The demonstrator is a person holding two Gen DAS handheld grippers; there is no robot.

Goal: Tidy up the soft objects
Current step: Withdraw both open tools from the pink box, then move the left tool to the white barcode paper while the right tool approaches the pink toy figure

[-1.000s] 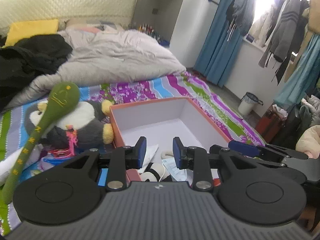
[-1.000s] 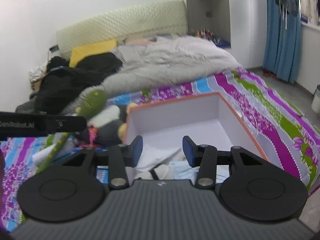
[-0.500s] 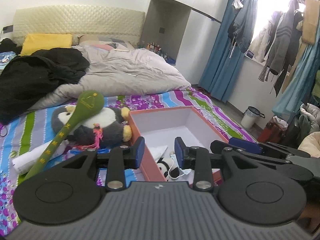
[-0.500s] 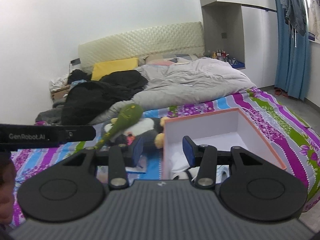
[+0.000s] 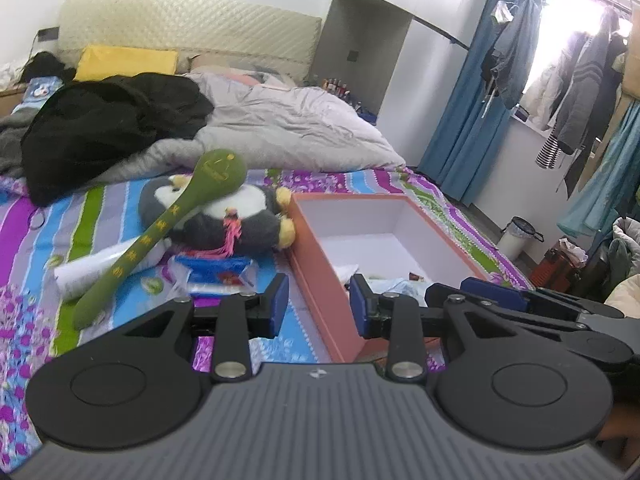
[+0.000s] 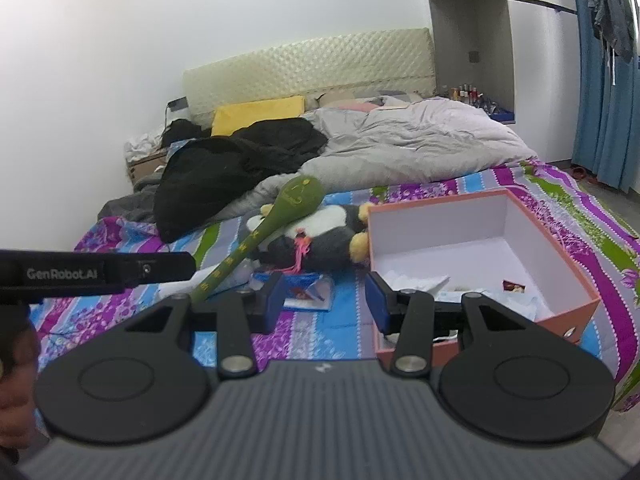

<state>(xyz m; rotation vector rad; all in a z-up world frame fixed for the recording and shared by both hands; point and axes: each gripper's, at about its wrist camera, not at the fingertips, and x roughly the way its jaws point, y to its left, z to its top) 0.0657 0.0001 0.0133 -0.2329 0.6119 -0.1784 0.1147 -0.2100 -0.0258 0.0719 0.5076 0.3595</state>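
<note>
I hold my left tongs [image 5: 319, 306] above the striped bed sheet [image 5: 48, 236], with the fingers apart and nothing between them. The near corner of the orange box [image 5: 320, 280] lies just under the gap. My right tongs [image 6: 326, 300] are also wide open and hold nothing; they hang over the sheet beside the box's left wall.

The box is open on top, white inside, and some small white and light-blue things [image 6: 420, 282] lie at its near end; I cannot tell what each one is.

The soft toys are on the sheet to the left of the box. The penguin toy [image 5: 236, 220] lies on its back, its yellow foot touching the box wall. A long green snake toy [image 5: 160, 232] leans across it, head up. In front of the penguin lies a blue packet [image 5: 216, 272]. Behind them are a grey duvet [image 5: 296, 128] and black clothes [image 5: 108, 124].
</note>
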